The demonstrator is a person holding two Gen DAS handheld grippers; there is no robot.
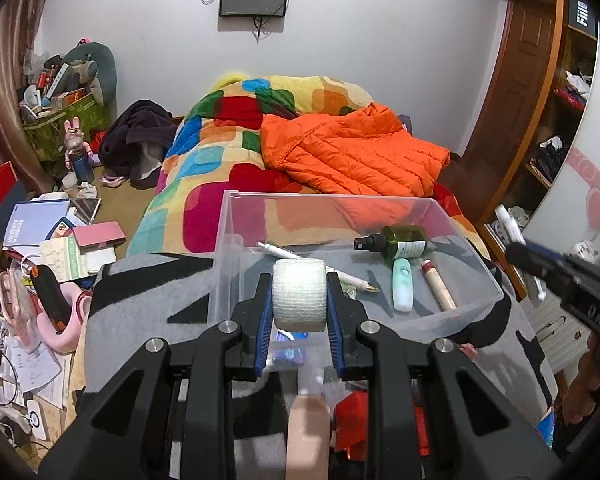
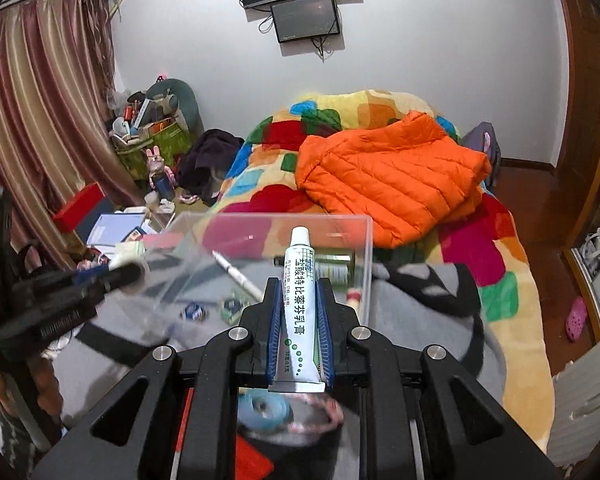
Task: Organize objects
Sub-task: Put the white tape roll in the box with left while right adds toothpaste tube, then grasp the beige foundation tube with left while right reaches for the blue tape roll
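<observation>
My left gripper (image 1: 299, 280) is shut on a white gauze roll (image 1: 299, 294), held over the near edge of a clear plastic box (image 1: 476, 256) on the bed. Inside the box lie a green spray bottle (image 1: 400, 241), a white pen (image 1: 332, 270), a mint tube (image 1: 403, 285) and a beige stick (image 1: 440, 285). My right gripper (image 2: 301, 284) is shut on a white ointment tube (image 2: 300, 304) with green print, cap pointing forward, held just before the box (image 2: 366, 248). The left gripper also shows at the left of the right wrist view (image 2: 112, 276).
An orange down jacket (image 1: 352, 152) lies on the colourful blanket (image 1: 204, 168) behind the box. A grey and black cloth (image 1: 148, 300) lies under the box. Books and clutter (image 1: 60, 240) cover the floor at the left. A wardrobe (image 1: 560, 120) stands at the right.
</observation>
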